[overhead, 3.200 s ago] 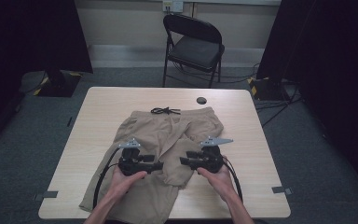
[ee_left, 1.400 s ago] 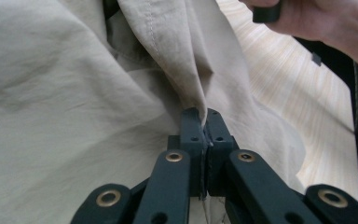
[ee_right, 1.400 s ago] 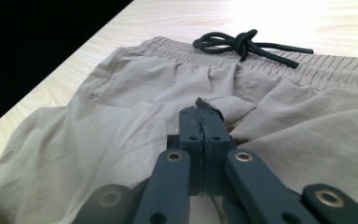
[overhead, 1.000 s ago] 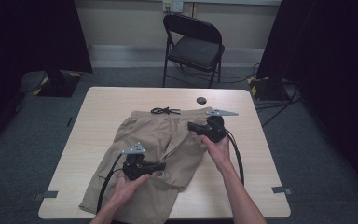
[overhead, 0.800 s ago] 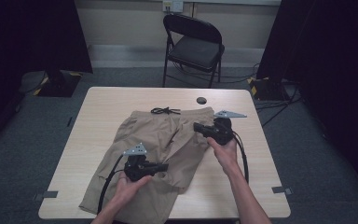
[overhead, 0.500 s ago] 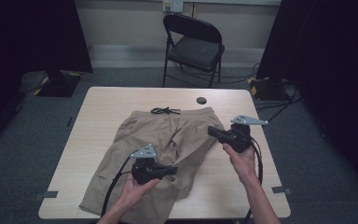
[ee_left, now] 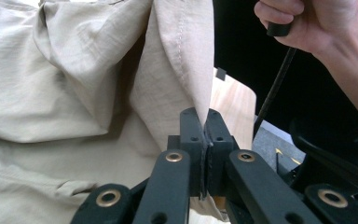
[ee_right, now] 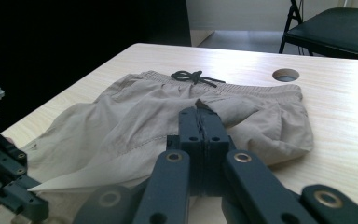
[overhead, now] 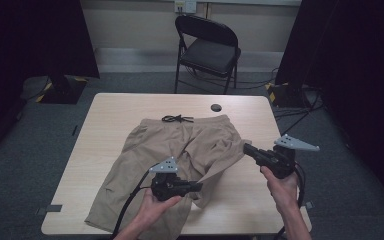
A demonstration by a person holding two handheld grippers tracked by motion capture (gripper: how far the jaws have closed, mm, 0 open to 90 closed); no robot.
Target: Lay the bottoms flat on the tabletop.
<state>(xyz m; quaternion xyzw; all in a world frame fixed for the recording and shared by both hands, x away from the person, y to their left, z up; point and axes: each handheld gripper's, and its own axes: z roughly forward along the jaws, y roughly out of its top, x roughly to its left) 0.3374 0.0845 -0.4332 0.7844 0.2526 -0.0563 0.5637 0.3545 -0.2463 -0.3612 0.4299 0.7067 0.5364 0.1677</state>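
Note:
Khaki shorts [overhead: 180,145] lie on the wooden table [overhead: 110,115], waistband and black drawstring [overhead: 177,119] at the far side. The right leg is folded over and stretched between my two grippers. At the near middle my left gripper [overhead: 200,186] is shut on one end of the leg's hem; in the left gripper view the cloth [ee_left: 177,70] rises from the closed left gripper [ee_left: 204,122]. My right gripper [overhead: 245,147], to the right of the shorts, is shut on the other corner of the hem, and the right gripper view has a cloth tip [ee_right: 200,103] poking from the closed right gripper [ee_right: 203,114].
A black folding chair [overhead: 207,50] stands beyond the table. A round cable hole [overhead: 215,107] sits near the table's far edge. Bare tabletop lies to the left of the shorts. Dark curtains flank the room on both sides.
My right gripper has swung from over the shorts out to the right and nearer, pulling the leg's corner with it. The left gripper has shifted right and lifted slightly with its cloth.

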